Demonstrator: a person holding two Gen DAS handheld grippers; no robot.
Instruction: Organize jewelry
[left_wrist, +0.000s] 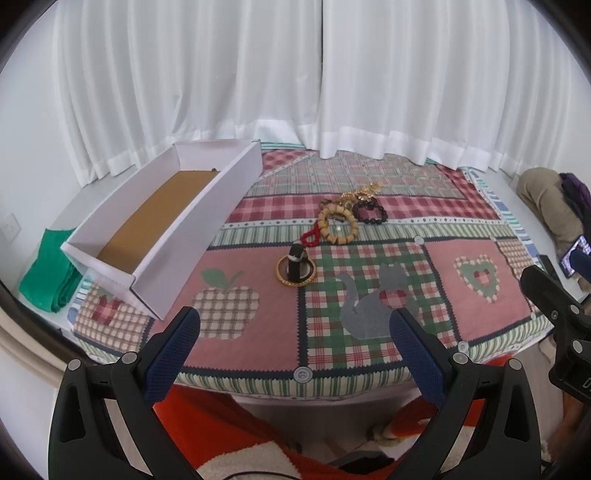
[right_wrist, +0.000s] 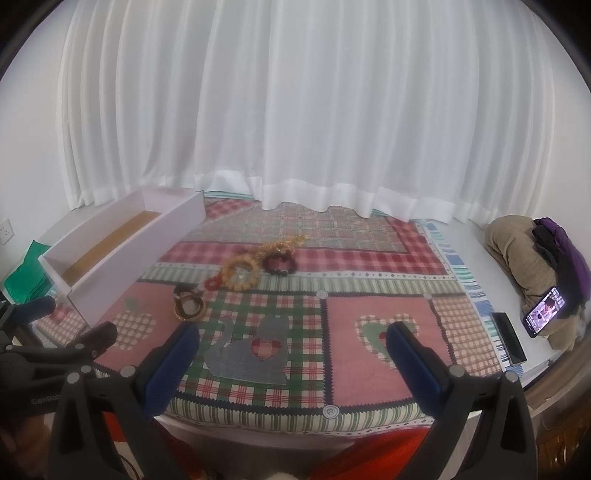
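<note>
— What do my claws look like from your end?

— I have the left claw (left_wrist: 294, 326) spread wide, nothing between its blue pads, hanging over the near edge of the quilted surface (left_wrist: 258, 332). The right claw (right_wrist: 291, 343) is just as wide apart and also empty.

— And the jewelry?

— All on the quilt, mid-surface. I see a gold bangle (left_wrist: 296, 274) with a small black piece standing inside it, a red loop (left_wrist: 311, 238) behind that, then a wooden bead bracelet (left_wrist: 338, 224), a dark bead bracelet (left_wrist: 370, 212) and a gold chain (left_wrist: 360, 192) bunched near each other. The white box (left_wrist: 192, 221) sits to their left, open.
</note>
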